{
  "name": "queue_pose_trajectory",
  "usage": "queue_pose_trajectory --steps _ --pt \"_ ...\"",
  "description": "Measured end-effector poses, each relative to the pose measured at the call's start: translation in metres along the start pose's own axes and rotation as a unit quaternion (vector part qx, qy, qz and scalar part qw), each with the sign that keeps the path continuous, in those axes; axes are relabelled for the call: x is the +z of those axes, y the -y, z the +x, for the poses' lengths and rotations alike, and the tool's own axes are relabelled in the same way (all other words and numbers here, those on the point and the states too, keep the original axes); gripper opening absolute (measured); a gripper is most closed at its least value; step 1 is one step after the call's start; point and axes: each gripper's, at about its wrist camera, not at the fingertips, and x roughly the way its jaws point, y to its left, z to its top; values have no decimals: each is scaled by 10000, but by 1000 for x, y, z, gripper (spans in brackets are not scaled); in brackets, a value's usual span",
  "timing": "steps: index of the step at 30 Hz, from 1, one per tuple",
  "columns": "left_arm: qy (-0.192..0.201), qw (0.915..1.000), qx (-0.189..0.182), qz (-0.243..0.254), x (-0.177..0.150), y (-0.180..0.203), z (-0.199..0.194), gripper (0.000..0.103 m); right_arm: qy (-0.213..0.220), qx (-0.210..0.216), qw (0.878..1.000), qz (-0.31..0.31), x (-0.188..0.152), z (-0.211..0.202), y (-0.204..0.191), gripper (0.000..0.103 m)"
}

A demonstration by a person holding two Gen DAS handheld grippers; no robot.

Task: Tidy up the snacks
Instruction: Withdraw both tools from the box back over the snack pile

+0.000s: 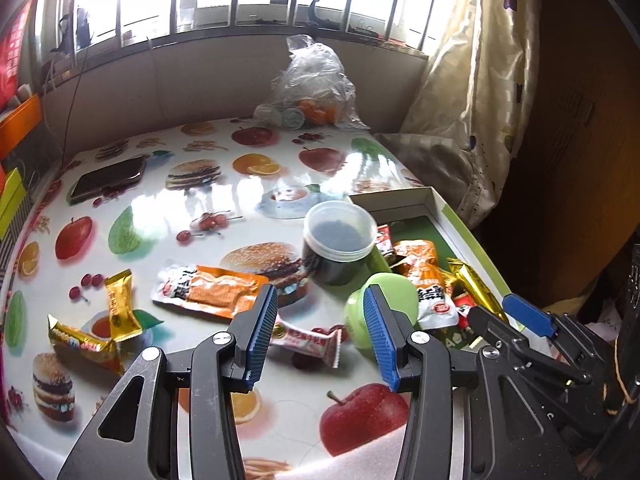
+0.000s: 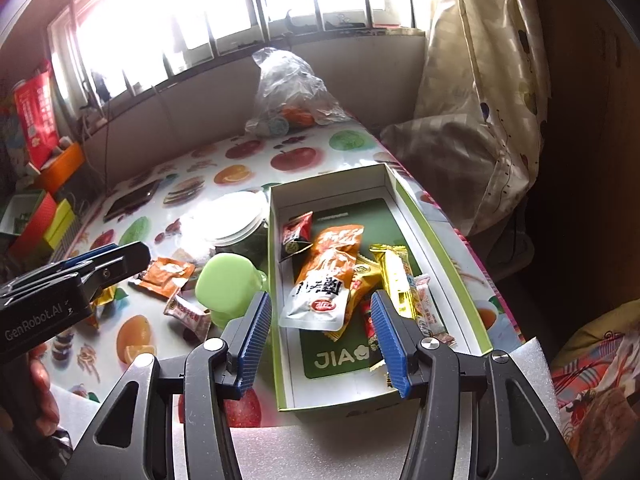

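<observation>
We hover both empty, parted grippers, left [image 1: 320, 332] and right [image 2: 320, 340]; next, the pink-and-white wrapped candy [image 1: 308, 338] near the tabletop's front edge wants grabbing for the shallow green-rimmed cardboard box [image 2: 440, 240].

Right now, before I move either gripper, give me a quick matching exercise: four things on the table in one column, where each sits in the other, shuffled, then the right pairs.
Things:
1. phone
2. clear plastic bag
3. pink snack bar
4. red sachet

Places:
A. inside the box, at its far end
B. far edge of the table, below the window
C. on the table just ahead of the left gripper
D. far left part of the table

Pairs: 1-D, 2-B, 3-C, 4-A
</observation>
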Motion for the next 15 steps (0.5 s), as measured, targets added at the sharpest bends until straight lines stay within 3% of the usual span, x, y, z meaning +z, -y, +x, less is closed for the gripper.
queue_pose_trajectory --steps 15 --pt "-260 9960 482 -706 -35 -85 1 46 -141 350 9978 -540 -6 6 -53 51"
